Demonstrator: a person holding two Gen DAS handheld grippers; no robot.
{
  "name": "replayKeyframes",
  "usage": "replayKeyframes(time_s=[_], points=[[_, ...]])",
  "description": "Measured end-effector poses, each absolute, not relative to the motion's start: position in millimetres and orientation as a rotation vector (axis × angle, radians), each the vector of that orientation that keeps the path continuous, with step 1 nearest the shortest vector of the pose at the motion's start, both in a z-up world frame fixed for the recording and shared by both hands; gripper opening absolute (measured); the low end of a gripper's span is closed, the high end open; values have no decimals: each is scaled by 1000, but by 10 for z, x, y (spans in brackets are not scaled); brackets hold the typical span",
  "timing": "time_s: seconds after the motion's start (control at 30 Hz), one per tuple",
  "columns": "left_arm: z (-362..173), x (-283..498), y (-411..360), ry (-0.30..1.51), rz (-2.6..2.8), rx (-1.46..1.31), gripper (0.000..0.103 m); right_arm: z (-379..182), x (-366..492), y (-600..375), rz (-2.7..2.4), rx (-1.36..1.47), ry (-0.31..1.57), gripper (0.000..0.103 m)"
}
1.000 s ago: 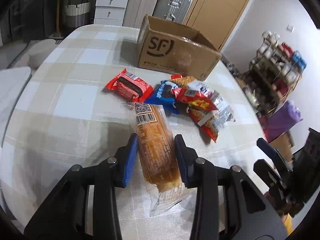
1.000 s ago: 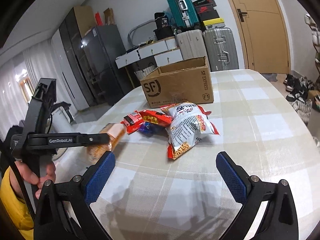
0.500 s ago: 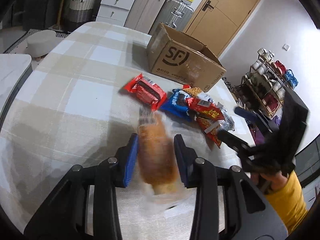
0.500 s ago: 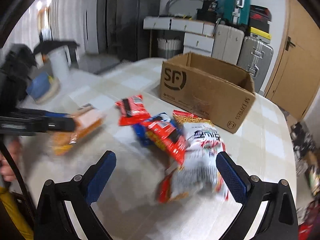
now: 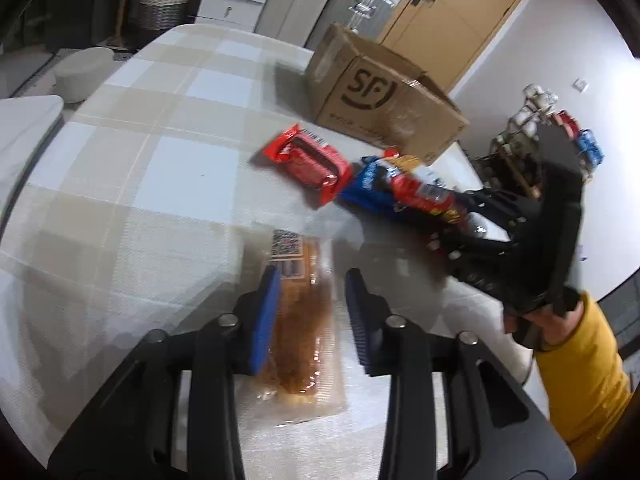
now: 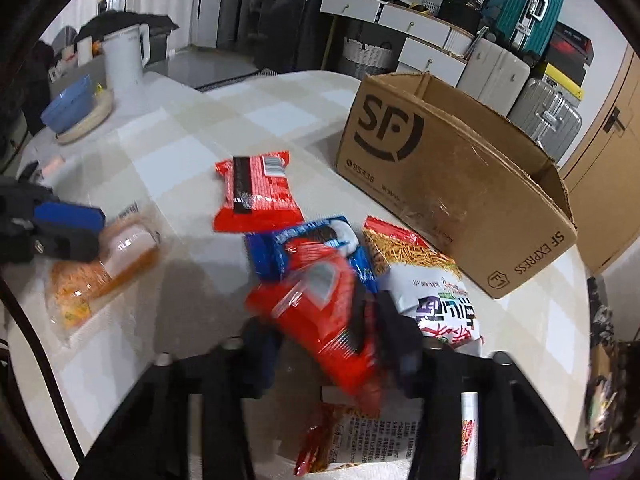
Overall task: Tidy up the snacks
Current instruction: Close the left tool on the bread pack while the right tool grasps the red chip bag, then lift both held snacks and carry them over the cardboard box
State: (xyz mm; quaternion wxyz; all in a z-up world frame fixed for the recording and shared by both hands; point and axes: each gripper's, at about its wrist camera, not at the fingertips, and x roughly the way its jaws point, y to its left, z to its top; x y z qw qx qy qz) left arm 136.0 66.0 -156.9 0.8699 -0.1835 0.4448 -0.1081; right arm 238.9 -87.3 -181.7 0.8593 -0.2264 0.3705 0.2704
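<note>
My left gripper (image 5: 312, 312) is shut on a clear packet of orange bread (image 5: 304, 332), which rests low over the checked table (image 5: 168, 184). In the right wrist view that packet (image 6: 100, 272) sits at the far left under the left gripper (image 6: 72, 232). My right gripper (image 6: 328, 344) is closing on a red snack packet (image 6: 320, 312) on top of the pile; its blurred pads sit against both sides. Beneath it lie a blue biscuit packet (image 6: 304, 240) and a white crisp bag (image 6: 436, 304). A flat red packet (image 6: 256, 192) lies apart. The open cardboard box (image 6: 440, 184) stands behind.
A white kettle (image 6: 128, 52) and a blue bowl (image 6: 68, 108) stand at the table's far left. A hand in a yellow sleeve (image 5: 580, 360) holds the right gripper's handle. Suitcases and drawers line the wall behind; a cluttered rack (image 5: 540, 132) stands off the table's right edge.
The right gripper swung over the snack pile, rolled, and its jaws went from wide open to closed around the red packet. The left gripper shifted slightly, still holding the bread packet.
</note>
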Motion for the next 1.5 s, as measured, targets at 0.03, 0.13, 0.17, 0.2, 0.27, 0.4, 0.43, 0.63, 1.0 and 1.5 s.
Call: replayKeyframes(time_s=[0.03, 0.13, 0.17, 0.2, 0.27, 0.4, 0.43, 0.63, 1.0, 1.5], points=[[-1588, 1370, 644, 946, -220, -379, 35, -1817, 2403, -874, 564, -471, 785, 33], [-1605, 1370, 611, 971, -186, -348, 36, -1809, 2408, -886, 568, -457, 782, 29], [-1602, 1360, 596, 972, -178, -335, 40, -1777, 2393, -941, 575, -416, 773, 28], [-1600, 1349, 587, 975, -169, -324, 43, -1777, 2393, -941, 575, -416, 773, 28], [-1592, 1326, 570, 977, -165, -317, 49, -1726, 2391, -1016, 581, -370, 762, 27], [-1605, 1345, 511, 1003, -156, -303, 70, -1575, 2344, -1202, 609, -238, 754, 27], [-1609, 1356, 476, 1004, -156, -294, 70, -1541, 2314, -1257, 617, -199, 753, 27], [-1703, 1439, 375, 1032, -104, -254, 67, -1379, 1956, -1513, 670, -35, 704, 27], [-1622, 1351, 333, 1020, -110, -209, 33, -1318, 1345, -1617, 701, 61, 617, 27], [-689, 1085, 136, 806, -210, -148, 33, -731, 1135, -1874, 706, 216, 534, 27]])
